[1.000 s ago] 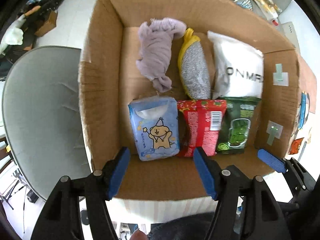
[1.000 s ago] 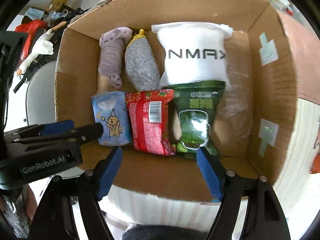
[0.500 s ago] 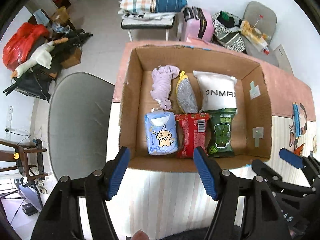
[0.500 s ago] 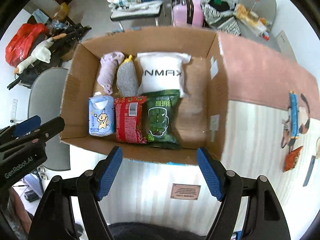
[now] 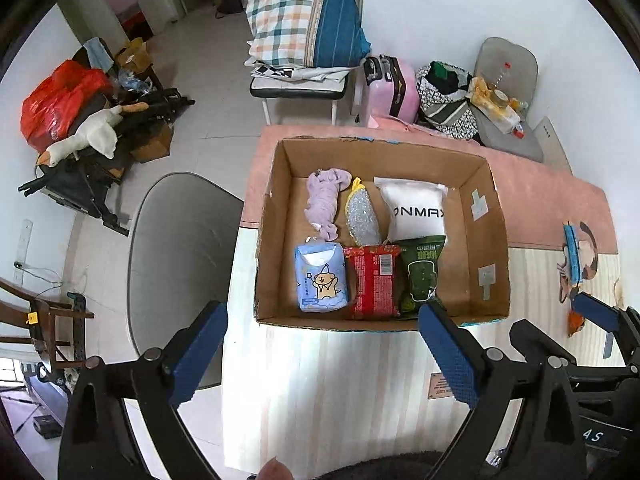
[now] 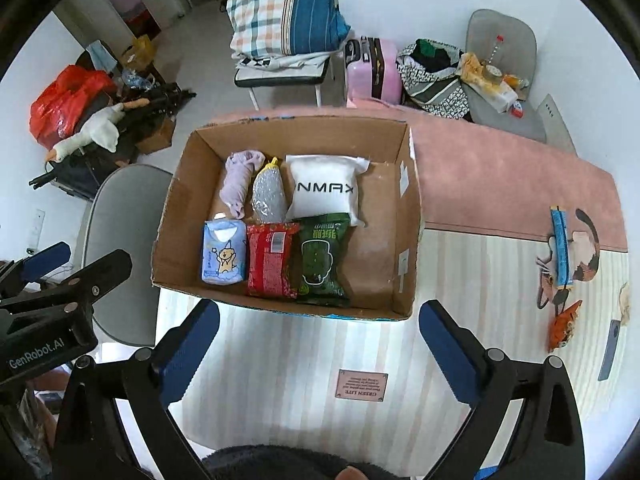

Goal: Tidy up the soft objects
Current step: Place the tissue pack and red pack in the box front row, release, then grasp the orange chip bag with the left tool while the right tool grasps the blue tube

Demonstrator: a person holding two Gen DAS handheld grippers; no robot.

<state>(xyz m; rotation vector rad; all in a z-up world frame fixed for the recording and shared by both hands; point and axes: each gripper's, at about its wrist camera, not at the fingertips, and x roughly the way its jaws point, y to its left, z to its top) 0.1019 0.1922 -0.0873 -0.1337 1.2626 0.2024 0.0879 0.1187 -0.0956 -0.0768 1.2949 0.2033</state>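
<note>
A: Left gripper (image 5: 320,356) – fingers spread wide, nothing between them. Right gripper (image 6: 318,354) – same, spread and empty. Both hang above the near part of the table (image 6: 280,360), short of the cardboard box (image 6: 276,308).

B: Where do the soft things lie from them?

A: All ahead, inside the box, which sits on the table with its near wall facing both grippers. Right gripper sits roughly square to the box; left gripper sees it ahead and slightly right. Neither is clearly nearer.

B: Count?

A: Six, in two rows of three. Far row: one purple cloth (image 5: 325,204), one silver scrubber (image 5: 362,220), one white pouch (image 5: 418,210). Near row: one blue tissue pack (image 5: 320,278), one red packet (image 5: 372,280), one green packet (image 5: 420,276).

B: Long axes?

A: Each runs near-to-far, side by side, neighbours touching or nearly so. Right side of the box floor is bare.

B: Judgement?

A: Packing looks about done; any further grasp would mean reaching forward and down over the near wall.
</note>
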